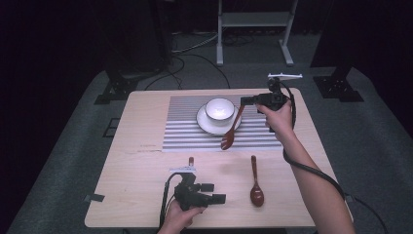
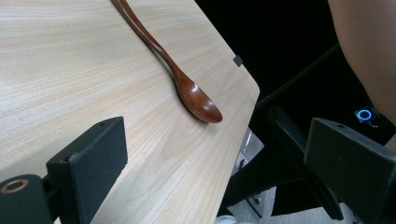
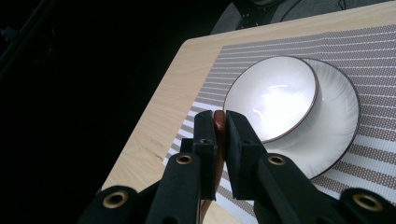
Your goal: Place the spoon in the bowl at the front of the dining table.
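Note:
My right gripper is shut on the handle end of a brown wooden spoon, which hangs down over the striped placemat, its bowl just off the saucer's near edge. In the right gripper view the spoon's handle is pinched between the jaws, above a white bowl standing on a white saucer. A second brown spoon lies on the bare table, right of my left gripper, which stands open near the front edge. In the left gripper view that spoon lies ahead of the spread jaws.
The wooden table ends just past the lying spoon, with a rounded corner and dark chair legs below. A small brown object lies behind the left gripper. Cables trail from both grippers. A white stand is on the floor beyond.

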A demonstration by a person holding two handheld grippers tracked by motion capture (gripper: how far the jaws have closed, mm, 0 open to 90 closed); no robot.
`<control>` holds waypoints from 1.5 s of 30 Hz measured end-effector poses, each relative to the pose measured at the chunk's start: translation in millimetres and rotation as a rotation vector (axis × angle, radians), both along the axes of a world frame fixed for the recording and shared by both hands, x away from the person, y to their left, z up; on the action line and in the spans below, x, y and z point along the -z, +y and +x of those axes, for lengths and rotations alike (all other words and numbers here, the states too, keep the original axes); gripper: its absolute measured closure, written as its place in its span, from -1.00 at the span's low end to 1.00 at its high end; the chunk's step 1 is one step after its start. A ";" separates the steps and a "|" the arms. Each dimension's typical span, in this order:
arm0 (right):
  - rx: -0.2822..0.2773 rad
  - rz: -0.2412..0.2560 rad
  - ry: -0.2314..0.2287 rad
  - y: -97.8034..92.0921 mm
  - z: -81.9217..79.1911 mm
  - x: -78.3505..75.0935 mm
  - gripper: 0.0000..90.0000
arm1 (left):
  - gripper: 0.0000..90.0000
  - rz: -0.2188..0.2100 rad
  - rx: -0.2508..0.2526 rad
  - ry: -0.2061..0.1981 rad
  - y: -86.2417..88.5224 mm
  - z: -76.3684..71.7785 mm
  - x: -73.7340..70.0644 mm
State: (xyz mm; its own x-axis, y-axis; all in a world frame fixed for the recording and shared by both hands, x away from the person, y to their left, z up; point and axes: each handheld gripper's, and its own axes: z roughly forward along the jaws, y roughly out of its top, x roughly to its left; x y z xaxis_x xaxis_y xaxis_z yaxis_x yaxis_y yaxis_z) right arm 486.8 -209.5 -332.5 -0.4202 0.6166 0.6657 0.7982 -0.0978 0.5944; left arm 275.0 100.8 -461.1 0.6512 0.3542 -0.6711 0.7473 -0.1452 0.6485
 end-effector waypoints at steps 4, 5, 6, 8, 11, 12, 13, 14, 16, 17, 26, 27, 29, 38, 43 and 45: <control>0.028 0.005 0.012 -1.2 5.8 -3.4 0.83 | -0.89 -0.006 0.001 0.001 0.8 -0.3 0.3; 0.035 0.006 0.008 -1.6 7.2 -4.7 0.83 | -0.89 -0.005 0.001 0.001 1.0 -0.4 0.4; 0.041 0.009 0.008 -2.2 8.5 -5.8 0.83 | -0.89 -0.005 0.000 0.002 1.1 -0.4 0.5; 0.054 0.010 0.006 -2.6 11.1 -8.4 0.83 | -0.89 -0.004 -0.001 0.002 1.6 -0.1 0.6; 0.072 0.005 -0.001 -2.9 15.0 -13.0 0.82 | -0.89 -0.007 -0.004 0.004 1.9 0.0 0.3; 0.080 0.000 -0.003 -2.7 16.6 -15.1 0.82 | -0.89 -0.007 -0.003 0.002 2.0 0.0 0.4; 0.085 0.000 -0.005 -2.5 17.5 -16.3 0.82 | -0.89 -0.006 -0.004 0.002 1.9 -0.1 0.3; 0.093 0.000 -0.009 -2.1 18.7 -18.2 0.82 | -0.89 -0.006 -0.004 0.002 1.9 -0.2 0.2; 0.105 0.001 -0.011 -1.3 20.3 -20.5 0.82 | -0.89 -0.006 -0.005 0.003 1.8 -0.3 0.3; 0.109 0.000 -0.012 -1.0 20.7 -20.9 0.82 | -0.89 -0.005 -0.005 0.004 1.9 -0.1 0.5; 0.148 0.002 -0.020 2.3 28.9 -25.1 0.82 | -0.89 -0.005 -0.004 0.002 2.4 -0.6 0.3; 0.152 0.002 -0.018 2.8 29.6 -25.5 0.82 | -0.89 -0.007 -0.005 0.002 2.4 -0.8 0.2; 0.158 -0.001 -0.021 3.3 31.4 -26.1 0.82 | -0.89 -0.005 -0.005 -0.001 2.8 -0.8 -0.1; 0.209 -0.010 -0.034 4.1 38.0 -28.0 0.83 | -0.89 -0.006 -0.011 -0.005 4.5 -0.9 -0.9; 0.240 -0.005 -0.031 1.6 40.9 -26.0 0.83 | -0.89 -0.005 -0.012 -0.008 5.8 -0.9 -1.1; 0.253 -0.012 -0.035 0.1 42.4 -25.3 0.83 | -0.89 -0.005 -0.011 -0.007 5.4 -0.9 -0.5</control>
